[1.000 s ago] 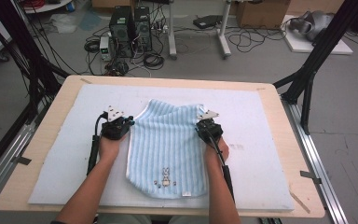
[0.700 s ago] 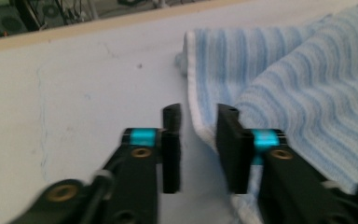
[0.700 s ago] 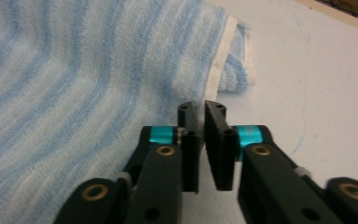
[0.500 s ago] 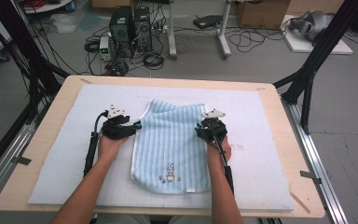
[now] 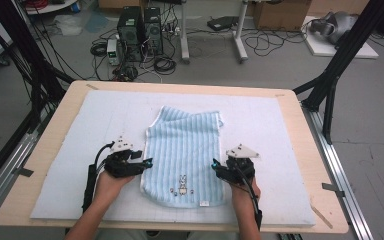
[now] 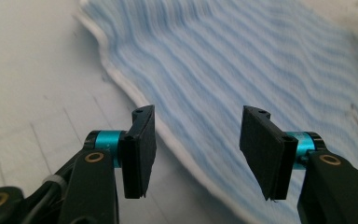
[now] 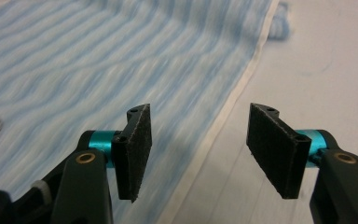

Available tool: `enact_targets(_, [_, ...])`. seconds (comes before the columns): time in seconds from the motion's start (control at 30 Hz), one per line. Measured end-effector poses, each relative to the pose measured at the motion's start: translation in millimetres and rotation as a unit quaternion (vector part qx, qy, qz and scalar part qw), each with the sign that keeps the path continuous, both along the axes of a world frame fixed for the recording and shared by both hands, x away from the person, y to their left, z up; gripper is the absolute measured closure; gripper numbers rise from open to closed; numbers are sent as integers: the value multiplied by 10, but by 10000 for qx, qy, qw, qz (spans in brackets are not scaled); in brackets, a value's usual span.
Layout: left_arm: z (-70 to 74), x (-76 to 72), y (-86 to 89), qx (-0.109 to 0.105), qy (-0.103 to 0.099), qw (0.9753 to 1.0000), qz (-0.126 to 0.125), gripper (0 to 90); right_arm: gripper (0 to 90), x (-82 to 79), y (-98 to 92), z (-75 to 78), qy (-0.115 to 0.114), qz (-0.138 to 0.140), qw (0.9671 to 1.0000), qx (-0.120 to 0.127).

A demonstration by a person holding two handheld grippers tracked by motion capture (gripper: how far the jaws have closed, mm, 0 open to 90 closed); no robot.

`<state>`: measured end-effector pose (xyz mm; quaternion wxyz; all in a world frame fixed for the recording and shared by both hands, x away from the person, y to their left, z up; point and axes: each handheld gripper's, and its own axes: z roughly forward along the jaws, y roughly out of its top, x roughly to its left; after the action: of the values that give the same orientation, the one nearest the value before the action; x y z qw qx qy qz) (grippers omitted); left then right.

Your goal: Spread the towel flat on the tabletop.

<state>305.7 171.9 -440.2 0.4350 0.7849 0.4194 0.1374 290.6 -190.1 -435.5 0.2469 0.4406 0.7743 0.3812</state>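
Centre frame, the striped towel (image 5: 184, 155) runs lengthwise — near to far; my left gripper (image 5: 147, 163) and right gripper (image 5: 214, 166) gape, empty, flanking it.

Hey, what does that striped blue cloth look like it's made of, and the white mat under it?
The cloth looks like soft knitted or terry cotton: matte, ribbed pale-blue stripes, a white bound edge, a small embroidered figure. The mat seems a thin white felt or foam sheet, matte, with faint grid lines; which one is hard to tell.
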Motion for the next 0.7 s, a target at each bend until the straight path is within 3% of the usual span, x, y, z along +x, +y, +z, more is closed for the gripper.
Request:
enact_targets(0.1, [-27,-88,2,-38,102,9999,-17,464,425,-135,-6,-21,101,41,9999,-100])
enact_targets(0.2, [-53,-133,-5,50,188,9998,-94,489,456,-223,-20,-11,144,18,9999,-18])
enact_targets(0.3, [-83,-164,-27,166,128,9998,-61,561,507,-252,-18,-18,252,70,9997,-30])
enact_targets(0.37, [-86,-163,-19,257,52,9996,-36,692,551,-237,-6,-48,389,91,9992,-61])
enact_targets(0.4, [-92,-145,-4,204,94,9997,-121,814,574,-222,3,-69,461,96,9989,-82])
enact_targets(0.43, [-95,-135,-6,147,119,9998,-99,862,603,-193,14,-104,597,93,9980,-156])
enact_targets(0.5, [-84,-96,-20,239,57,9997,-85,876,697,-155,0,-119,678,100,9976,102])
enact_targets(0.53, [-81,-70,-21,271,15,9996,-25,879,766,-138,6,-114,713,105,9973,111])
enact_targets(0.6, [-79,-5,-21,327,-19,9994,97,882,850,-115,53,-95,641,163,9978,-103])
enact_targets(0.7, [-53,84,-33,345,-106,9991,213,882,863,-72,110,-88,483,70,9982,-338])
